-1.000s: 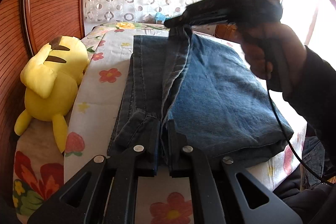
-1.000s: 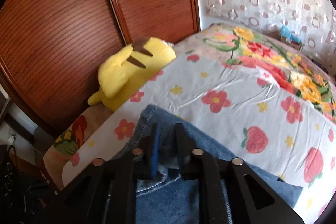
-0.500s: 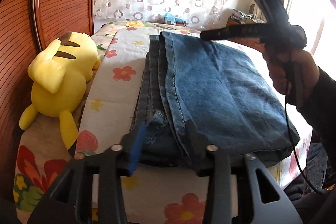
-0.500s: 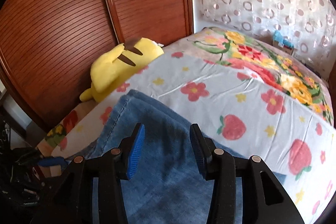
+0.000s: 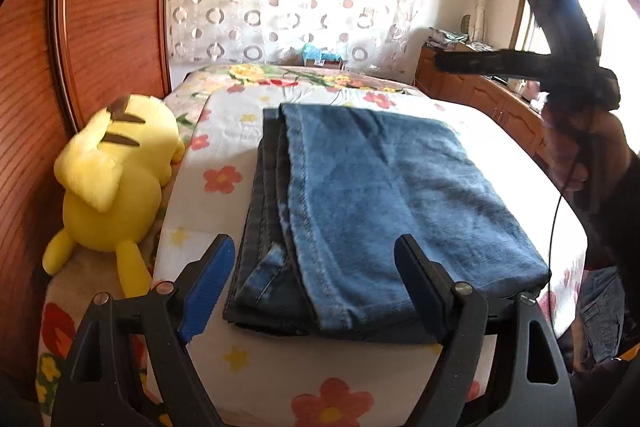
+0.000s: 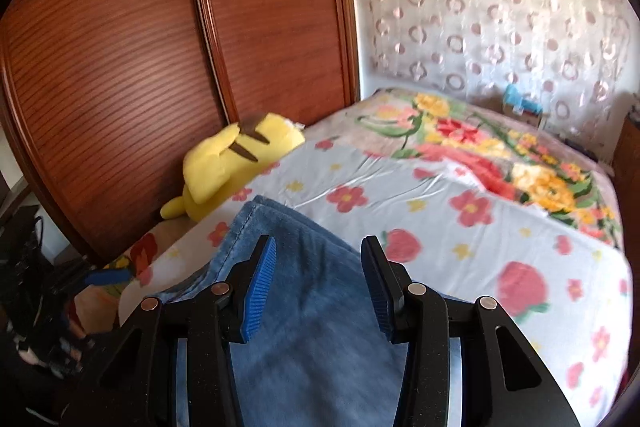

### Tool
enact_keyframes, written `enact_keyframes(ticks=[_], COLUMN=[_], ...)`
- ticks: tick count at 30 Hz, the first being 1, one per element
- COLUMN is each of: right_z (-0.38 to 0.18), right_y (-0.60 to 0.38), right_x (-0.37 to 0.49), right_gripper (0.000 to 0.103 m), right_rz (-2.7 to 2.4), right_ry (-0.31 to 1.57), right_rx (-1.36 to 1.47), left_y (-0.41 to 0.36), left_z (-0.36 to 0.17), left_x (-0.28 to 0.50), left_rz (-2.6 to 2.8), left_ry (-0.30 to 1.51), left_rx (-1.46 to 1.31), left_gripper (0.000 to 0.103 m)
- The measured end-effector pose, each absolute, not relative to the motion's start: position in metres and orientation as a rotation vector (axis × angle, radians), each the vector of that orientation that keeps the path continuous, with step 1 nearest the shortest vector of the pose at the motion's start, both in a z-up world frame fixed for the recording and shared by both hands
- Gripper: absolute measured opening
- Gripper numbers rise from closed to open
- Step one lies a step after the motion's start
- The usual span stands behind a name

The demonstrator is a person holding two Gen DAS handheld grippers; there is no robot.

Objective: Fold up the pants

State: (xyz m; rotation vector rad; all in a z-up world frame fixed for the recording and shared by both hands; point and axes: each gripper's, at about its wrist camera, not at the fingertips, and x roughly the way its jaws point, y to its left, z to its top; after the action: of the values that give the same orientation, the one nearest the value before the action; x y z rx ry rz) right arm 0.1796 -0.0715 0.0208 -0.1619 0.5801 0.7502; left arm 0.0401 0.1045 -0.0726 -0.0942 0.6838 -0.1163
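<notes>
Against the wooden headboard [image 5: 108,27] at the bed's left edge, a yellow Pikachu plush [image 5: 108,179] is lying just beside the flowered sheet [image 5: 208,147], apart from the denim. A second ago both grippers were clamped on the jeans; now both are letting go and pulling back. The left gripper [image 5: 316,287] is hovering with its fingers spread wide, straddling the near end of the folded jeans [image 5: 384,195] without touching them. The jeans are resting in a flat stacked rectangle near the bed's front edge, the darker layers peeking out along the left side under the lighter top panel. That is looking like a finished fold, or at most one awaiting a final halving. Further right, the right gripper [image 6: 316,287] is hanging above the far end of the denim, its blue pads [image 6: 260,287] parted and holding nothing; in the left wrist view it is lifted clear toward the window. Beyond the jeans, the sheet is lying bare toward the far edge, giving room to slide or fold away from the plush. The front edge is close, so a pull toward it is risking a slip off.
</notes>
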Motion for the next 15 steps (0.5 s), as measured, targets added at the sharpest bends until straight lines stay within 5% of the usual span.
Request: enact_keyframes(ticks=[8,15], right_z=[0.062,0.055], right_y=[-0.129,-0.159], right_x=[0.117,0.08], right_gripper=[0.062,0.063], right_rz=[0.688,0.602], right_ry=[0.473,0.504], right_rx=[-0.191,-0.194], left_y=[0.081,0.058], left_z=[-0.056,-0.053], left_x=[0.041,0.046], left_rz=[-0.141,-0.187], left_ry=[0.648,0.648], left_rx=[-0.068,-0.044], left_gripper=[0.083,0.082])
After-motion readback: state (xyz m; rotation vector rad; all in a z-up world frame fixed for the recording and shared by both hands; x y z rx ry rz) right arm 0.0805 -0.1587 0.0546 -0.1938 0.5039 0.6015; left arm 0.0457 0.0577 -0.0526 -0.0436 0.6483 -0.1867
